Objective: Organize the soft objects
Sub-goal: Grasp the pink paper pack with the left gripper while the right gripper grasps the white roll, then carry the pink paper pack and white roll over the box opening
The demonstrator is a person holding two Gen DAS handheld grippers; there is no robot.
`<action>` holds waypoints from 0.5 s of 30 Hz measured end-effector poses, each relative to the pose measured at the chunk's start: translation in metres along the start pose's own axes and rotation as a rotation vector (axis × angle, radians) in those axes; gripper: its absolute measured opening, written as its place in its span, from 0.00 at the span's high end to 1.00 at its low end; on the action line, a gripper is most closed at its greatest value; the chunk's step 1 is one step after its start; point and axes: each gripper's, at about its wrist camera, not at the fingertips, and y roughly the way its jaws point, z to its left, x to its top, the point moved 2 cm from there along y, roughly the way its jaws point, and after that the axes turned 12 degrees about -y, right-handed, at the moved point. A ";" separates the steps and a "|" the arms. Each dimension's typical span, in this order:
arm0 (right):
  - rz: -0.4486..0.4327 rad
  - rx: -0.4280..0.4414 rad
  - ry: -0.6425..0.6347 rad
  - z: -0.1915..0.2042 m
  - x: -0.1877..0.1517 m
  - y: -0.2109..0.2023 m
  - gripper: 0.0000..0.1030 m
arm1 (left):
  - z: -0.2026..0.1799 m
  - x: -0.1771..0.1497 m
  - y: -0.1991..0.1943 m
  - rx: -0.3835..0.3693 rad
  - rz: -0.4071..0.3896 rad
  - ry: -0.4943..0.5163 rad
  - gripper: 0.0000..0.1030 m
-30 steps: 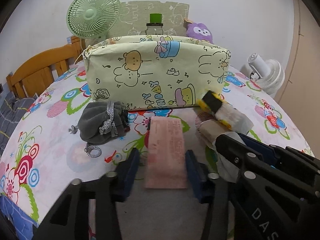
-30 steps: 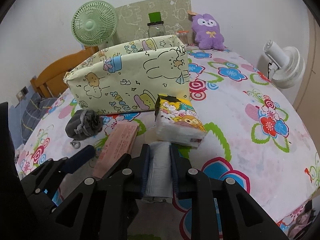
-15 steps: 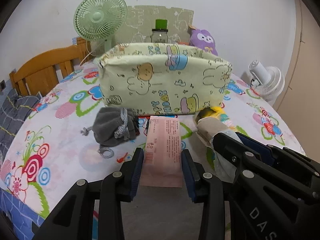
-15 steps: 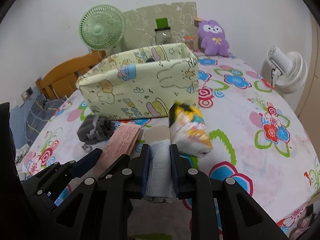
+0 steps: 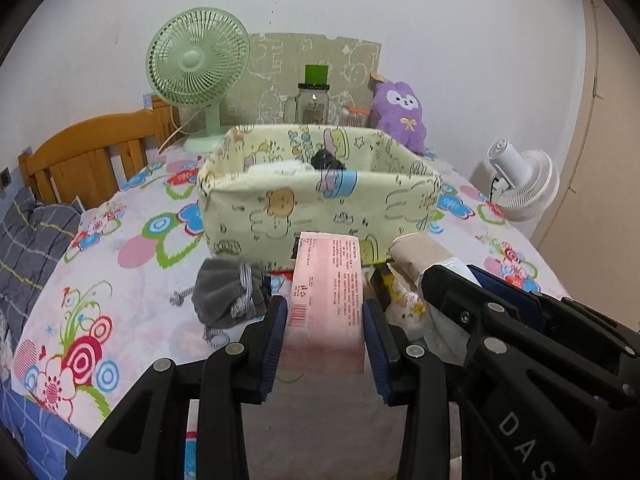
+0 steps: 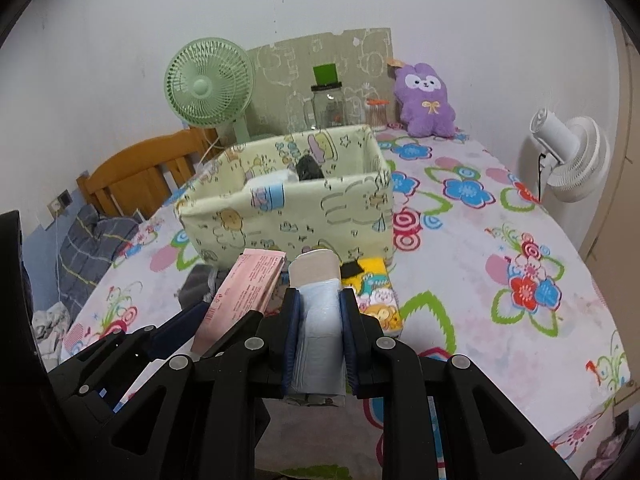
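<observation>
**Inspector A:** Left wrist view first. What does the left hand-held gripper [image 5: 325,318] have?

**Inspector B:** It is closed on a flat pink packet [image 5: 326,296], pads pressing both long edges. The packet is raised off the tabletop [image 5: 132,292] and points toward the yellow fabric storage box [image 5: 320,212]. It sits in front of the box's near wall, not inside.

**Inspector A:** Other soft items in that view?

**Inspector B:** A grey drawstring pouch [image 5: 228,294] lies on the floral cloth, just left of the packet, near the box's front. Inside the box, a white item and a dark item show above the rim; I cannot tell what they are. The right hand-held gripper [image 5: 448,280] enters at the right, carrying a roll with a tan end.

**Inspector A:** Right wrist view?

**Inspector B:** The right hand-held gripper [image 6: 319,328] is clamped on a pale blue roll of bags [image 6: 319,312], tan core end forward, held before the box [image 6: 288,216]. A yellow cartoon tissue pack [image 6: 376,292] lies on the tabletop just right of the roll, close to the box's front corner. The pink packet [image 6: 244,292] shows at the left, in the other gripper.

**Inspector A:** Background?

**Inspector B:** Green fan [image 6: 208,88], glass jar [image 6: 329,108], purple plush [image 6: 426,100], white fan [image 6: 572,160].
</observation>
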 end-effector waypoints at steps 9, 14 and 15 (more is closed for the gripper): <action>-0.032 -0.004 -0.003 -0.003 0.021 -0.014 0.77 | -0.008 0.020 -0.011 0.010 -0.036 0.010 0.62; -0.049 -0.009 0.002 -0.006 0.032 -0.020 0.77 | -0.013 0.030 -0.016 0.012 -0.053 0.016 0.62; -0.051 -0.009 0.001 -0.007 0.034 -0.021 0.77 | -0.014 0.032 -0.017 0.011 -0.054 0.017 0.62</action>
